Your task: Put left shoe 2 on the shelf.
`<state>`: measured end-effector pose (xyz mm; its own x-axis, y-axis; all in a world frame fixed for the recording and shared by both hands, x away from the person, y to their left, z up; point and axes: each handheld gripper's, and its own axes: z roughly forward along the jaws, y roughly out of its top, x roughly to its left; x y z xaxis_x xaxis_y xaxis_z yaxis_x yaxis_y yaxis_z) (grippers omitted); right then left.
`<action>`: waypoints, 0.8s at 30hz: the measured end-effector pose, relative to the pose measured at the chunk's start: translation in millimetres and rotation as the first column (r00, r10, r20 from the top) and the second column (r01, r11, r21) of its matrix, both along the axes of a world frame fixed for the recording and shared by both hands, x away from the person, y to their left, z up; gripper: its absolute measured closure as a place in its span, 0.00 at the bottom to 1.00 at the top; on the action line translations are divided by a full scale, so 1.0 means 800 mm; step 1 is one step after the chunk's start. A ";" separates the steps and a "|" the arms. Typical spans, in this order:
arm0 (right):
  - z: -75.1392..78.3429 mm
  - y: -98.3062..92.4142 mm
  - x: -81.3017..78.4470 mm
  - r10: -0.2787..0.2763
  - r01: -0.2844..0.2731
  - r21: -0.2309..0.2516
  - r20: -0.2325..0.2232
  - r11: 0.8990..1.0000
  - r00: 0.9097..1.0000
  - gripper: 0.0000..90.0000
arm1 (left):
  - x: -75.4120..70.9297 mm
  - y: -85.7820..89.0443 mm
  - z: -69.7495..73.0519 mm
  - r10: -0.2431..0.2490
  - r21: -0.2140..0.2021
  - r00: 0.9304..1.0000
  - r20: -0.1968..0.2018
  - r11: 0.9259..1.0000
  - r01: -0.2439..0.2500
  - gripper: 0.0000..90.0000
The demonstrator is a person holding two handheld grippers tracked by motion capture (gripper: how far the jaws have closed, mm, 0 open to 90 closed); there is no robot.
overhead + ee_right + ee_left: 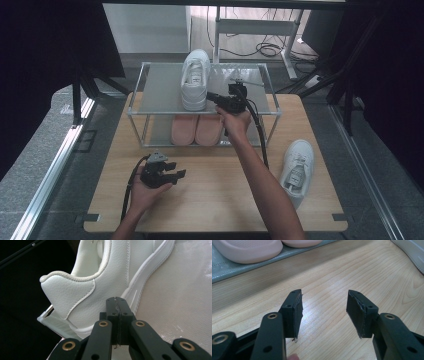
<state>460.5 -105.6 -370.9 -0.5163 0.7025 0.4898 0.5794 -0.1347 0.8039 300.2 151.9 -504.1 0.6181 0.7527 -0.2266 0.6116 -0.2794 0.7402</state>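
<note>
One wooden counter (220, 200) carries everything here, and on its far half stands one shoe rack (270, 107) with a metal frame and two shelves, an upper and a lower. There are two white sneakers: one white sneaker (195, 80) stands on the upper shelf left of its middle, toe pointing away from the person, and the second sneaker (297, 170) lies on the counter to the right of the rack, well apart from the first. One pair of pink slippers (196, 129), two in count, sits side by side on the lower shelf, right under the shelved sneaker; in the left gripper view their rounded ends show at the top edge, beyond bare wood. Two grippers are in hand. The right gripper (216, 97) reaches over the upper shelf just beside the sneaker's heel end, and in the right gripper view its fingers (111, 307) are pressed together with nothing between them (the tip lies close against the white sole near the heel, though whether it touches cannot be told). The left gripper (176, 174) is held low over the near left part of the counter, well apart from the rack, its fingers (293, 308) spread wide over bare wood and holding nothing. The person's right forearm crosses the counter diagonally between the rack's front and the loose sneaker, and a black cable trails along it.
</note>
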 end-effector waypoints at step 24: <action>0.008 -0.032 -0.027 -0.001 0.004 -0.046 0.075 0.999 0.997 0.90 | 0.000 0.000 -0.001 0.004 0.003 1.000 -0.004 1.000 -0.004 0.52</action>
